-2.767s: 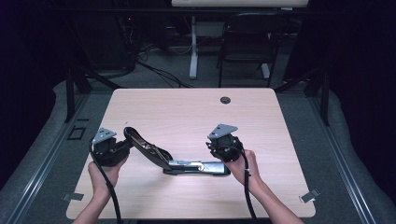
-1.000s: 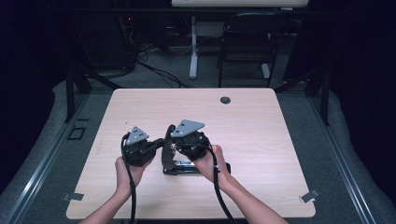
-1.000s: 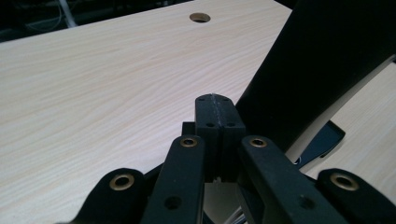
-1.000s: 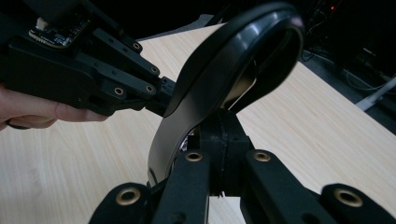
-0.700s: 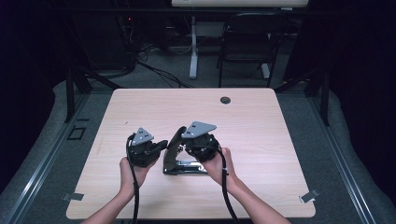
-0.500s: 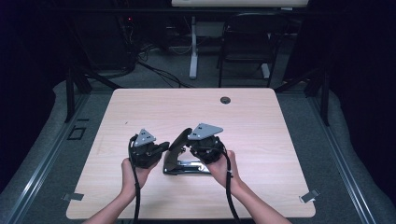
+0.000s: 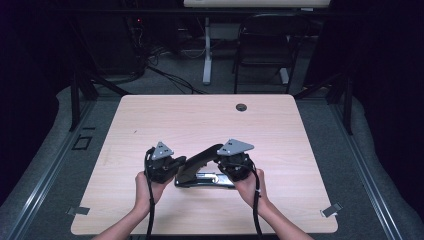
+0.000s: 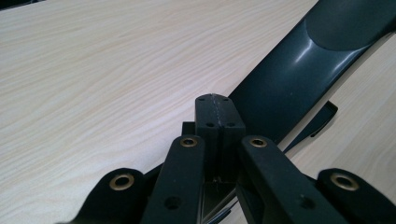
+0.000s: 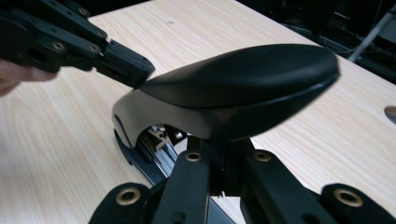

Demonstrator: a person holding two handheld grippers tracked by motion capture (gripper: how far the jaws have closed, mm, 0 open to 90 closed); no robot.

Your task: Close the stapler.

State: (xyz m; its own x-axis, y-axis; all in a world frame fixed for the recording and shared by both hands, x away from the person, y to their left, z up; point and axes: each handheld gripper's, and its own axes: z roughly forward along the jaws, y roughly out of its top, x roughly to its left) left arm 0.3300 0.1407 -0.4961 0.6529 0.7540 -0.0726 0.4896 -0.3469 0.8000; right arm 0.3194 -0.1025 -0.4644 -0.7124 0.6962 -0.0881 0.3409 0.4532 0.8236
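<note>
1. A black stapler [image 7: 202, 170] lies on the table [image 7: 150, 120], near its front edge and a little left of centre in the high view.
2. Its base rests flat on the wood, with a shiny metal strip along the top. Its handle [image 7: 200, 159] is raised, tilting up toward 2 o'clock in the high view.
3. The left gripper [image 7: 172, 167] sits at the stapler's 9 o'clock, held in the person's left hand [image 7: 145, 187].
4. In the left gripper view its jaws are pressed together with no gap. Nothing shows between them. The closed tip [image 8: 217, 114] lies against the handle [image 8: 299, 70], which runs from there up toward 2 o'clock.
5. The right gripper view shows the same closed tip [image 9: 126, 63] touching the handle's low end, at 10 o'clock from the handle's [image 9: 243, 88] middle.
6. The right gripper [image 7: 227, 170] sits at the stapler's 3 o'clock, in the right hand [image 7: 250, 187], just over the base.
7. In the right gripper view the raised handle hangs directly above the jaws, at 12 o'clock. The jaw tips are hidden under it, so I cannot tell whether they grip anything.
8. A small dark round hole [image 7: 241, 107] lies near the table's far edge, well apart from the stapler, at about 1 o'clock from it.
</note>
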